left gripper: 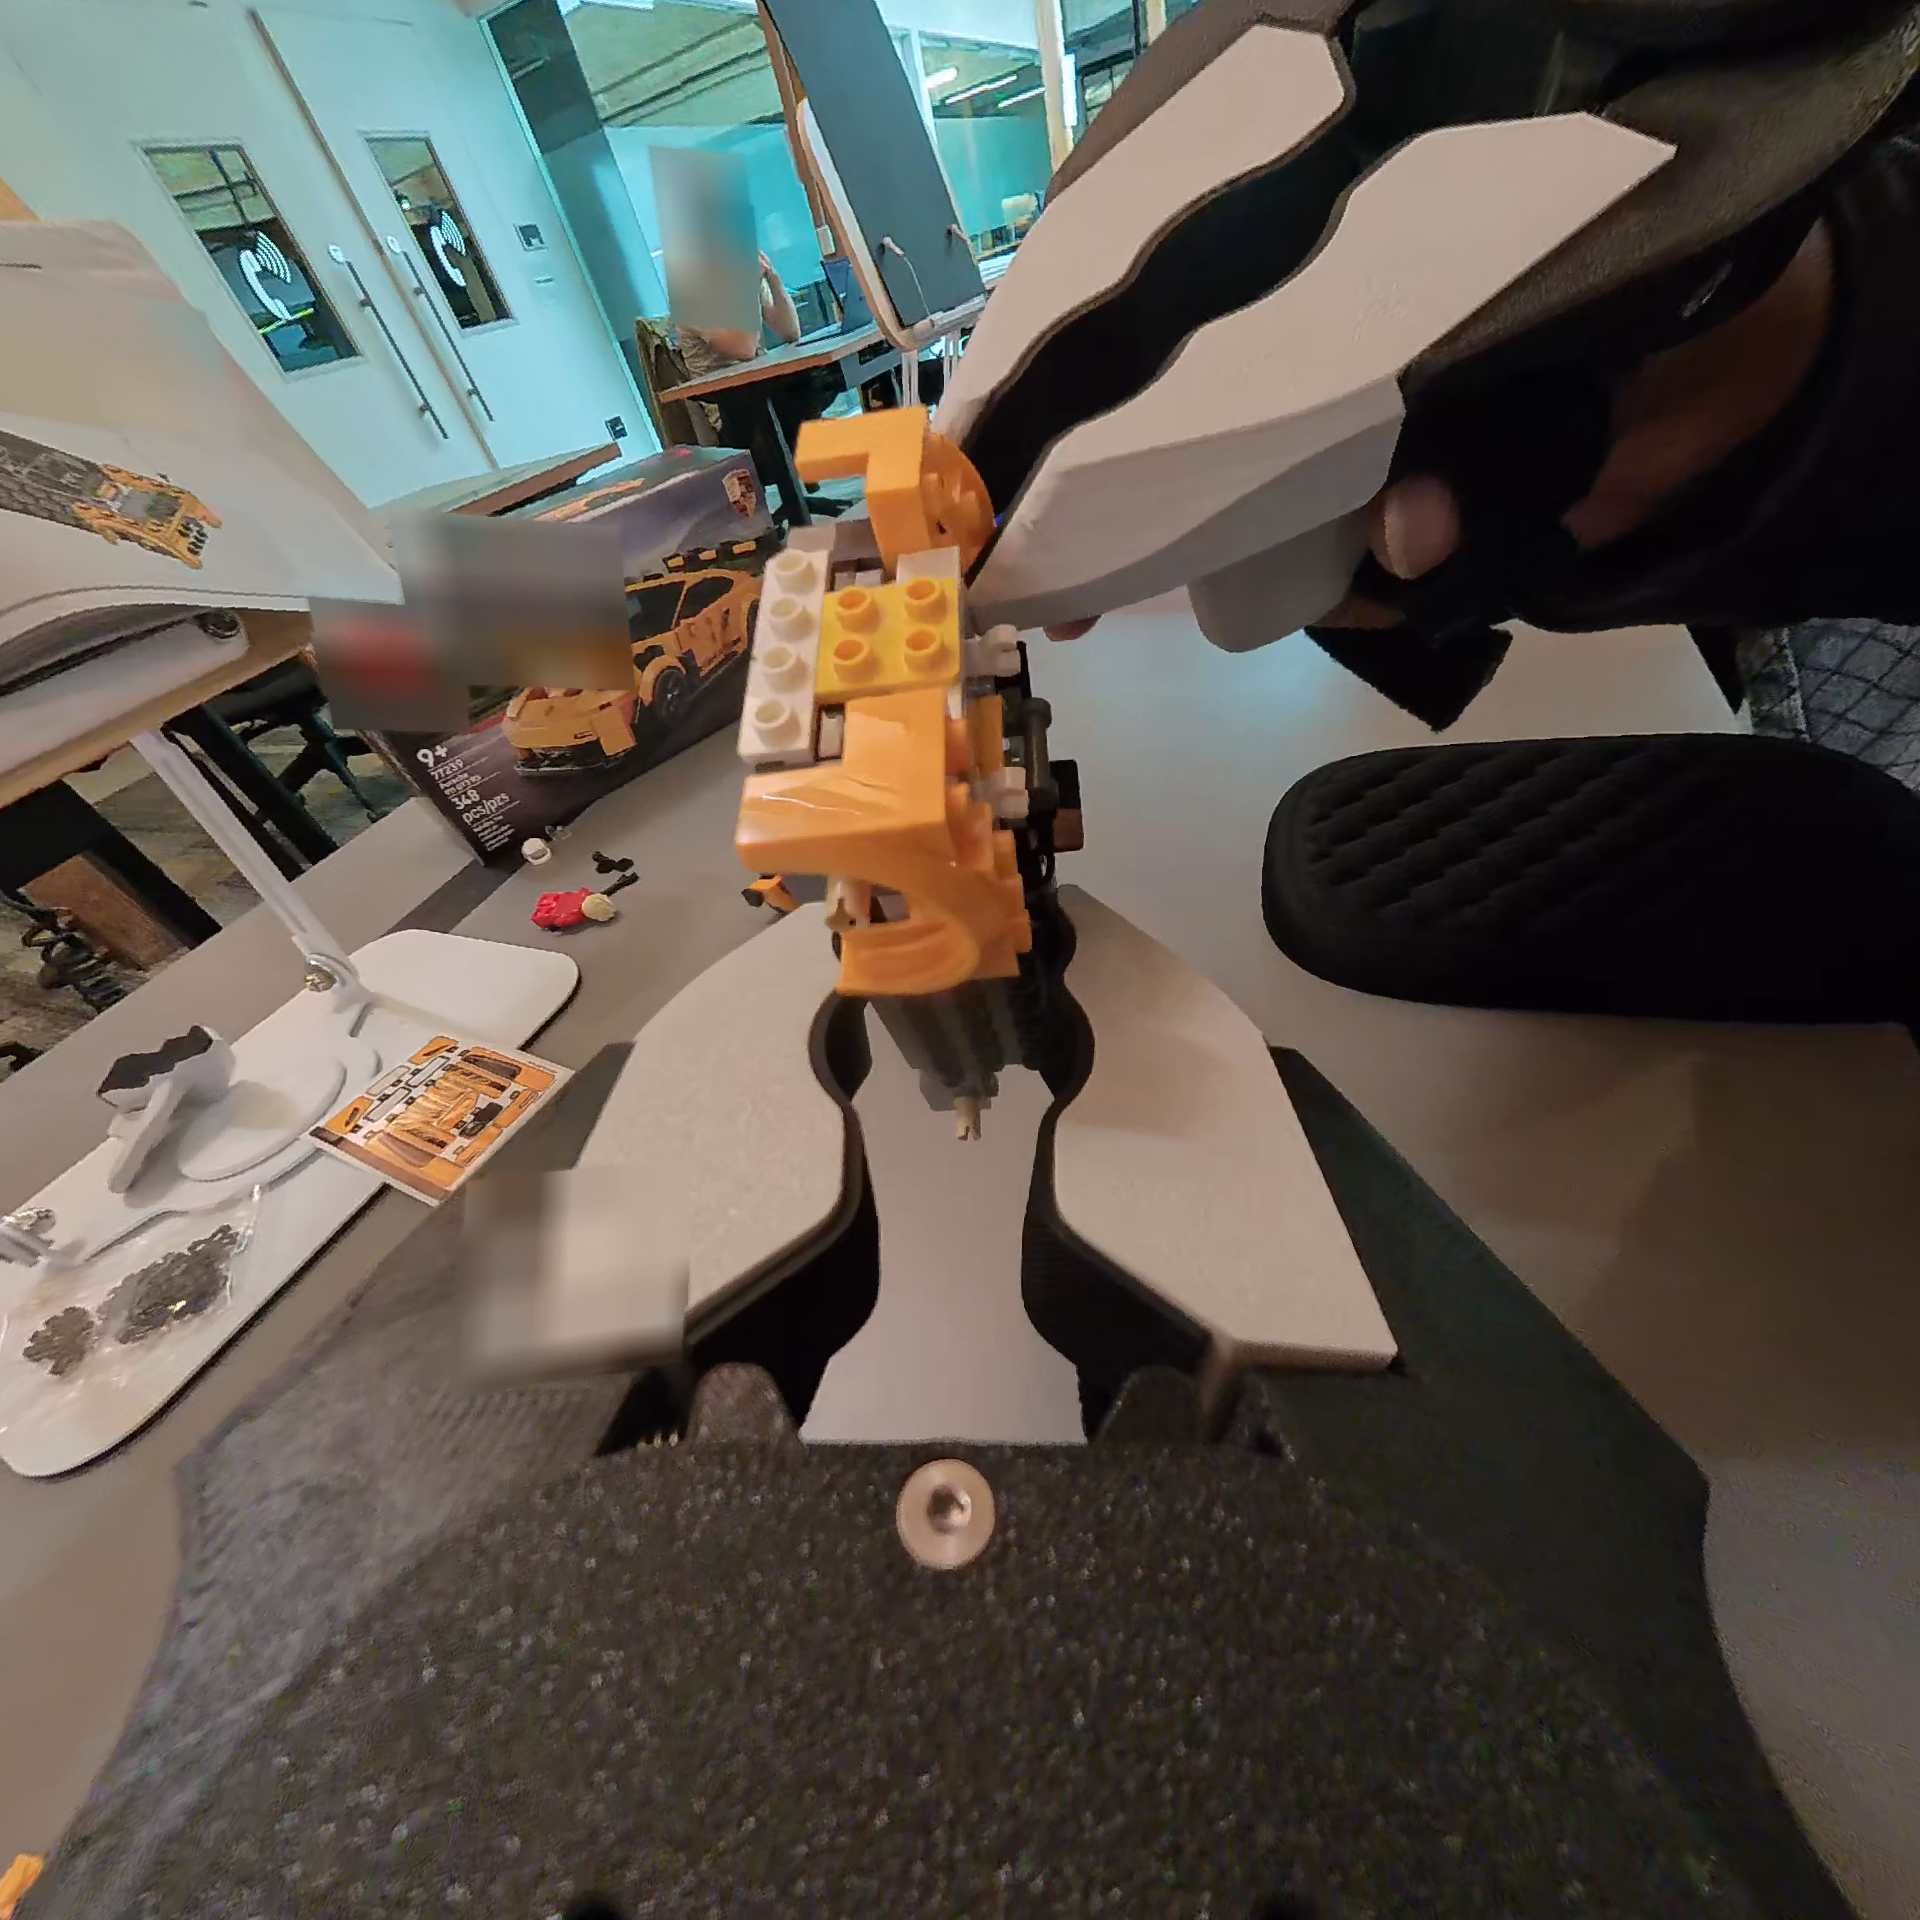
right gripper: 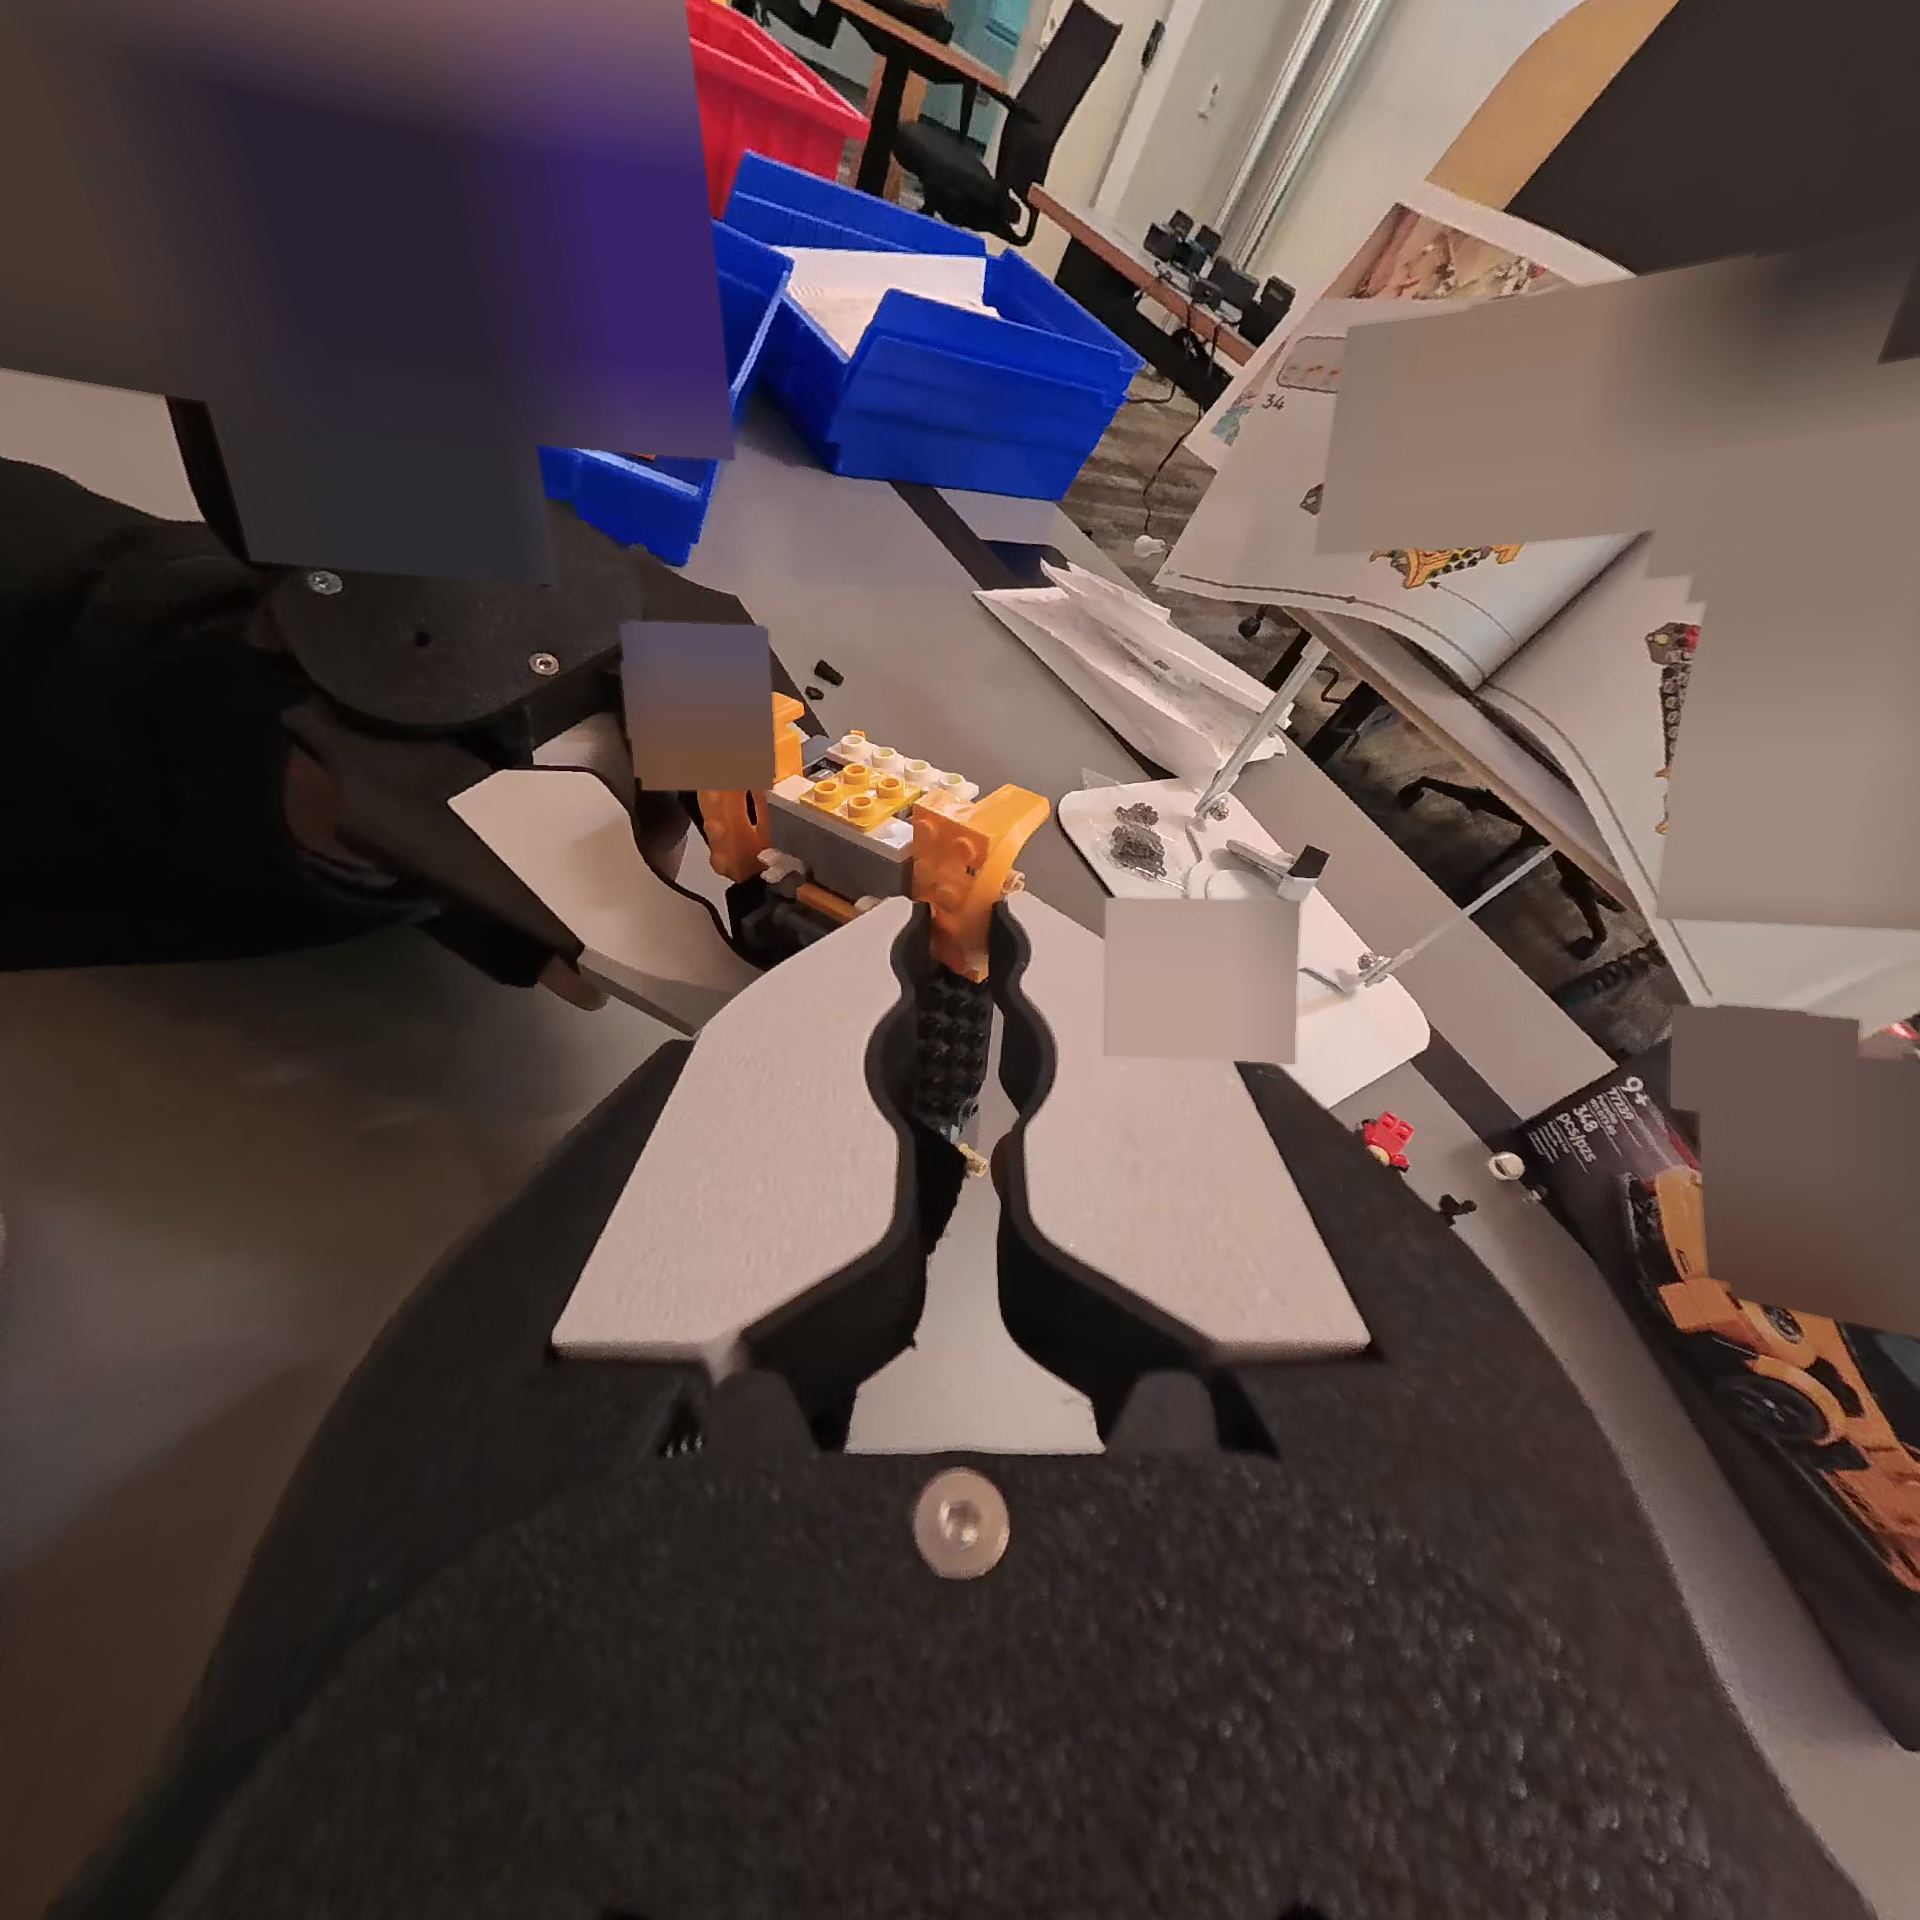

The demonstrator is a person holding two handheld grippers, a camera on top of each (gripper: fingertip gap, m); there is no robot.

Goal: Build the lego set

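Observation:
A partly built orange Lego car (left gripper: 894, 831), with a yellow four-stud plate and white bricks on top, is held in the air between both grippers. My left gripper (left gripper: 951, 925) is shut on its near end, jaws on either side of the grey underside. My right gripper (left gripper: 971, 509) comes in from the upper right and holds the far orange wheel arch. In the right wrist view my right gripper (right gripper: 954, 920) is shut on the car (right gripper: 883, 810) at an orange end with a black studded plate. The left gripper (right gripper: 727, 966) holds the opposite end.
On the grey table (left gripper: 1247, 727) lie the Lego box (left gripper: 623, 665), a sticker sheet (left gripper: 447, 1112), a red minifigure part (left gripper: 561, 909) and a bag of small parts (left gripper: 125, 1309). An open instruction booklet (right gripper: 1507, 623) sits on a white stand. Blue bins (right gripper: 935, 353) stand behind. A black padded armrest (left gripper: 1590, 883) is at right. One gripper's finger ends stand about 6 cm off the other's.

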